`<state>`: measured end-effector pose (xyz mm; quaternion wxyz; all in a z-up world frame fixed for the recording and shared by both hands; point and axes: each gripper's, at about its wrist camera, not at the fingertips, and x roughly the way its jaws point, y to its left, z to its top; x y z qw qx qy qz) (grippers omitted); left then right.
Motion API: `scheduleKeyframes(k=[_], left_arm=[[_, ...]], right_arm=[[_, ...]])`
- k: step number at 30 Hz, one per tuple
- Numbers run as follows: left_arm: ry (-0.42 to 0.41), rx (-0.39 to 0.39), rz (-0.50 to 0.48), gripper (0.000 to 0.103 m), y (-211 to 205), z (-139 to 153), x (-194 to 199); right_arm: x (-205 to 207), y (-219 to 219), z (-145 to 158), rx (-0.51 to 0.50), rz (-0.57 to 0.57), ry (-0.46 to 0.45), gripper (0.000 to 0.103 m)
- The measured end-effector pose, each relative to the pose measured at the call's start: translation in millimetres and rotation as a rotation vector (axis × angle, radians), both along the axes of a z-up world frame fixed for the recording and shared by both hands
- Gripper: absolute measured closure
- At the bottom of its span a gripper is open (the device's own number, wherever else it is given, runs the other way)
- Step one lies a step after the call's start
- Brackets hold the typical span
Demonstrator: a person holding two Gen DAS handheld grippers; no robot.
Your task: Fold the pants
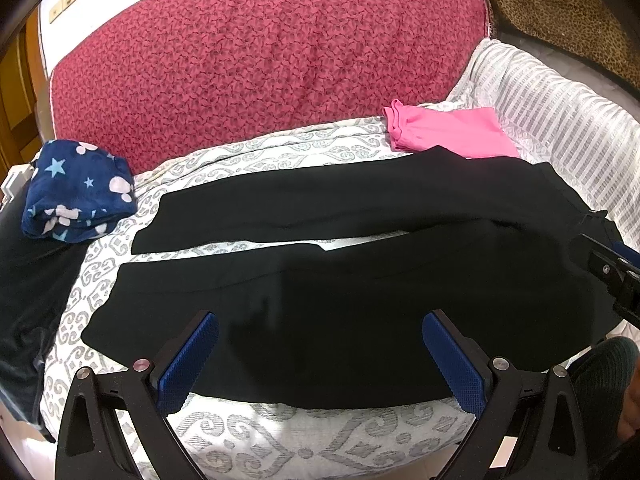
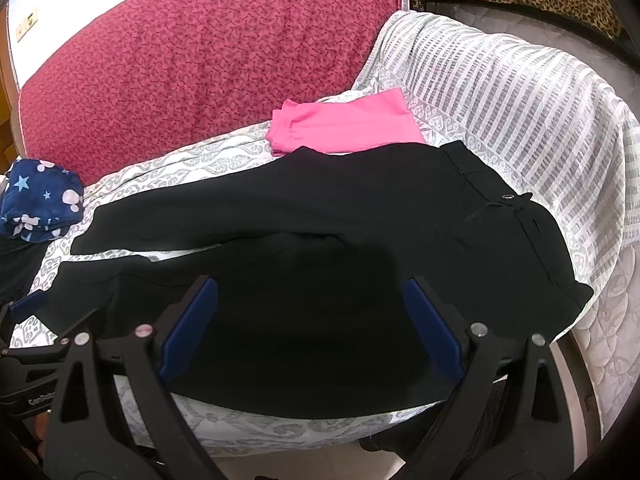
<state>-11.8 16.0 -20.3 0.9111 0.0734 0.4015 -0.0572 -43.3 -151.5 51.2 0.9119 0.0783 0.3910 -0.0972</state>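
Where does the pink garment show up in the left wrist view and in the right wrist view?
Left wrist view: pink garment upper right of centre, just beyond the black pants.
Right wrist view: pink garment upper centre, beyond the pants' far edge.
Shared landmark: the red patterned cushion behind it.

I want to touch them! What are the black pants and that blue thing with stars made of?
The black pants look like a smooth, matte woven cloth, maybe a dress-pant fabric: they lie flat with crisp edges and a small button at the waist. The blue star blanket looks like soft fleece or plush, since it is fuzzy and bunches in puffy folds. The exact fibres cannot be told from the pictures.
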Motion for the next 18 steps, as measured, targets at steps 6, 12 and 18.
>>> scheduleKeyframes(k=[6,12,18], left_arm=[[-0.001,-0.002,-0.005,0.000,-0.7,-4.2,-2.6],[0.001,-0.014,0.006,0.000,5.9,-3.3,-0.8],[0.015,-0.021,0.067,0.000,30.1,-4.2,8.1]], right_arm=[[-1.7,-2.0,-0.2,0.004,-0.014,0.004,0.008],[-1.7,-4.2,-0.1,0.005,-0.025,0.008,0.008],[-3.6,-13.3,0.6,0.004,-0.056,0.014,0.008]])
